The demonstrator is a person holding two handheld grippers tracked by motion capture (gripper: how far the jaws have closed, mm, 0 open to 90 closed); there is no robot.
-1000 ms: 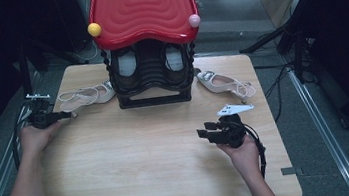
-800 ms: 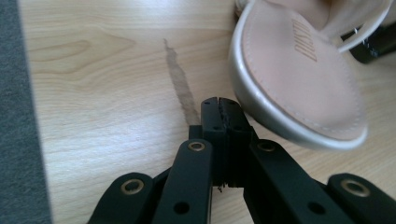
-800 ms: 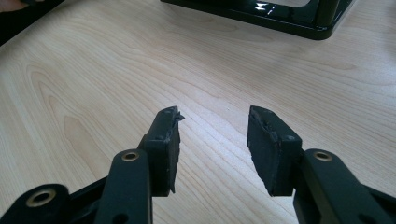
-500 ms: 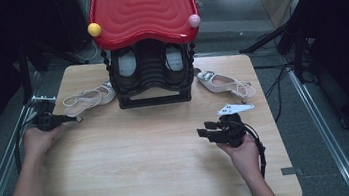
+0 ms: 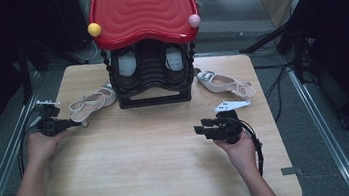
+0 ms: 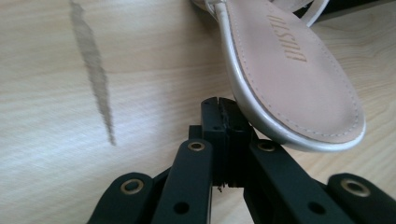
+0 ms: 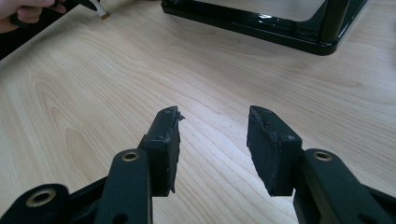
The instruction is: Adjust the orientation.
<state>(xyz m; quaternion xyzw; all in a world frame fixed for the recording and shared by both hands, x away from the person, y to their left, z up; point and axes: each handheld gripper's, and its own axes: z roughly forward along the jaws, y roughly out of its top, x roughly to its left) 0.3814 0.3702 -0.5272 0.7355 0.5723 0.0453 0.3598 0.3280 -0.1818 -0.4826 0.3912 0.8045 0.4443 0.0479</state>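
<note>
White sandal [image 6: 299, 79], heel just beside left claw [image 6: 219, 109]

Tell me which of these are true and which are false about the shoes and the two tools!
1. The left tool has its jaws shut. True.
2. The right tool is holding a shoe. False: its jaws are open with nothing between them, above bare table.
3. The left tool's tip is at the heel end of the white sandal. True.
4. The shoe rack has a blue top. False: the top is red.
5. Another white sandal lies to the right of the rack. True.
</note>
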